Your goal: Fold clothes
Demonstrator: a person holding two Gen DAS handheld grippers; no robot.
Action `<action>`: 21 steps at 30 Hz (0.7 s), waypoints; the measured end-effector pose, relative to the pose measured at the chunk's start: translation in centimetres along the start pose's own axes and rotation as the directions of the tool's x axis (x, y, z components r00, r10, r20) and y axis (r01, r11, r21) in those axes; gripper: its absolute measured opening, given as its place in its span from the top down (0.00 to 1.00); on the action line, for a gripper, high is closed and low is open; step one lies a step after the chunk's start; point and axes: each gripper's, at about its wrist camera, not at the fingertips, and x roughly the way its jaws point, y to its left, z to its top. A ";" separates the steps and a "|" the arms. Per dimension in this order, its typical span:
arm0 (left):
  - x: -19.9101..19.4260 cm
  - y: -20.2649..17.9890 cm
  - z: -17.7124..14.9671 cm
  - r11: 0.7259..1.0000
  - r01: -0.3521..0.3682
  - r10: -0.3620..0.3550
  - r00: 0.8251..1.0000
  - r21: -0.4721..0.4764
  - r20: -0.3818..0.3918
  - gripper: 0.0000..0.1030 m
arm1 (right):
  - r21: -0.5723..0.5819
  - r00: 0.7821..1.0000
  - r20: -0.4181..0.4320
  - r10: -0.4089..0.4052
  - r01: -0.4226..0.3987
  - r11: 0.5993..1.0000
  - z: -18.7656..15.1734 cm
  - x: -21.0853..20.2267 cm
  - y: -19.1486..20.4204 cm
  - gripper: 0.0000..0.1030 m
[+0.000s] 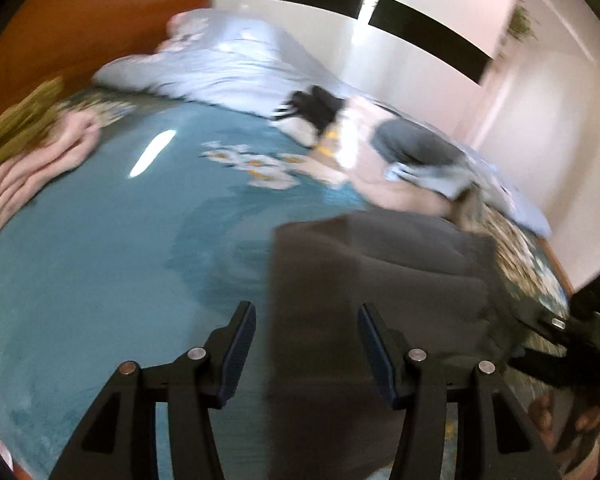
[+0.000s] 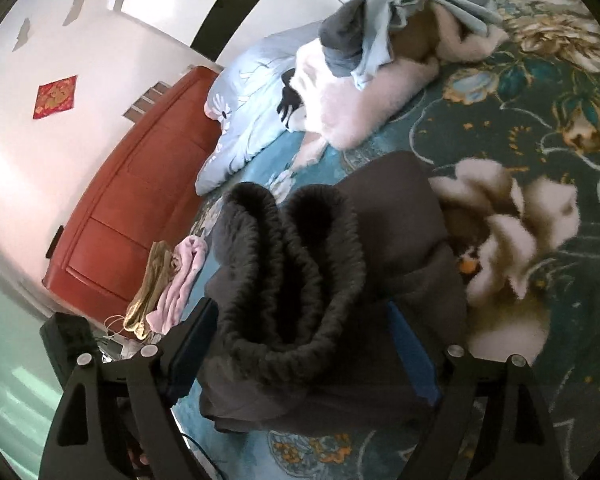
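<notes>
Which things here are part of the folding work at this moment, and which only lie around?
In the job:
- dark grey trousers
- left gripper, open
- right gripper, open around the waistband

Lying about:
- folded pink and olive clothes
- unfolded clothes heap
- fluffy white garment
- pale blue duvet
- red headboard

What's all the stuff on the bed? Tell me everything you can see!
dark grey trousers: one, dark grey, folded on the bed, elastic waistband up, between the right gripper's fingers
bedspread: one, teal with flowers, covering the bed
folded pile: pink garment with an olive one on top, near the headboard
unfolded heap: several clothes, pink, white, grey, pale blue, far side of the bed
fluffy garment: one, white and brown, beside the trousers
duvet: one, pale blue, bunched by the headboard
headboard: one, reddish-brown
left gripper: black, open
right gripper: black, open around the trousers
</notes>
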 end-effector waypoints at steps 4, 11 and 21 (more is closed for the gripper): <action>0.5 1.5 -0.7 0.999 -0.016 0.014 1.000 -0.044 -0.028 0.45 | -0.083 1.000 0.017 -0.011 0.012 0.996 -0.1 0.9 2.2 0.16; 0.2 1.2 -1.4 1.000 -0.008 0.006 0.999 -0.029 -0.040 0.45 | -0.040 0.994 0.001 -0.107 0.106 0.994 1.2 2.6 1.9 0.54; 1.0 -0.6 -1.4 0.997 0.069 -0.068 0.996 0.018 -0.062 0.39 | -0.022 0.993 0.114 0.001 0.002 1.000 4.0 -2.3 0.9 0.58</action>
